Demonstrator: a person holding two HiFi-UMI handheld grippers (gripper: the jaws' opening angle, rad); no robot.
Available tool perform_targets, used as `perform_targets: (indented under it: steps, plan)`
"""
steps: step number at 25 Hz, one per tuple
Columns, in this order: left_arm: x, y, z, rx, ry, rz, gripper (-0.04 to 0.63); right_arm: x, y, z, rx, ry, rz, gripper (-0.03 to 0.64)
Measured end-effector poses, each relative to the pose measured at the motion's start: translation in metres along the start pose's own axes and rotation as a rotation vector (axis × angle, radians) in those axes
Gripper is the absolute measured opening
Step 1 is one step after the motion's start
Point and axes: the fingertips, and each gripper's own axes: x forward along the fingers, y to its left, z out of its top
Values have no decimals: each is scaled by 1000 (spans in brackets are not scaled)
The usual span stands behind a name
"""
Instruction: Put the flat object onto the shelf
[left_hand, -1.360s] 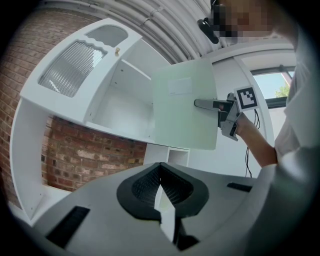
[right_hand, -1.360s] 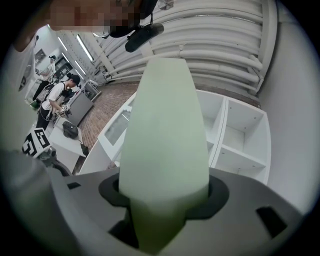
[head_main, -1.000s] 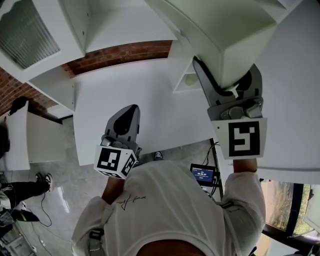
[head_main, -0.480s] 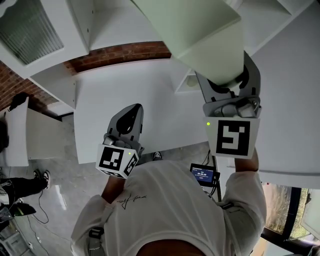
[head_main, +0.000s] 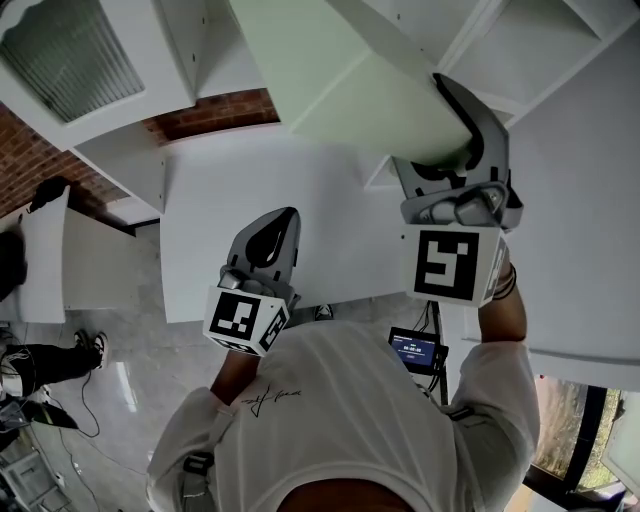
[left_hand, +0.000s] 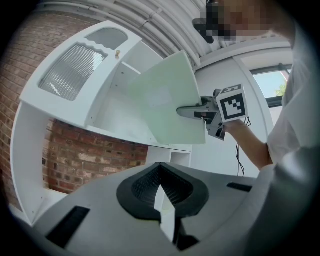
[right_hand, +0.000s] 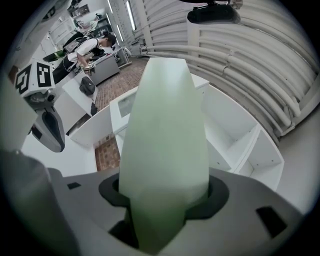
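Panel (head_main: 330, 70) raised toward shelf (head_main: 560, 55), clamped in right tongs (head_main: 455, 118); left tongs (head_main: 272, 228) closed; brick wall (head_main: 215, 112).

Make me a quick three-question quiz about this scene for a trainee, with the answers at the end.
1. True or false: the left tongs grip the pale green flat panel.
2. Multiple choice: the right tongs are shut on: A) the flat panel, B) a cable, C) nothing.
3. Fill in: the red wall showing beside the white shelf unit is made of ___.

Key: 1 false, since the left tongs are shut and empty; 2 A; 3 brick.
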Motion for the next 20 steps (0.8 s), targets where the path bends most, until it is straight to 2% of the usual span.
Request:
perform_targets:
  steps: [20]
  plan:
    - [-3,2,7,2,-13,25,12,30,38,1,-195,15,60,276]
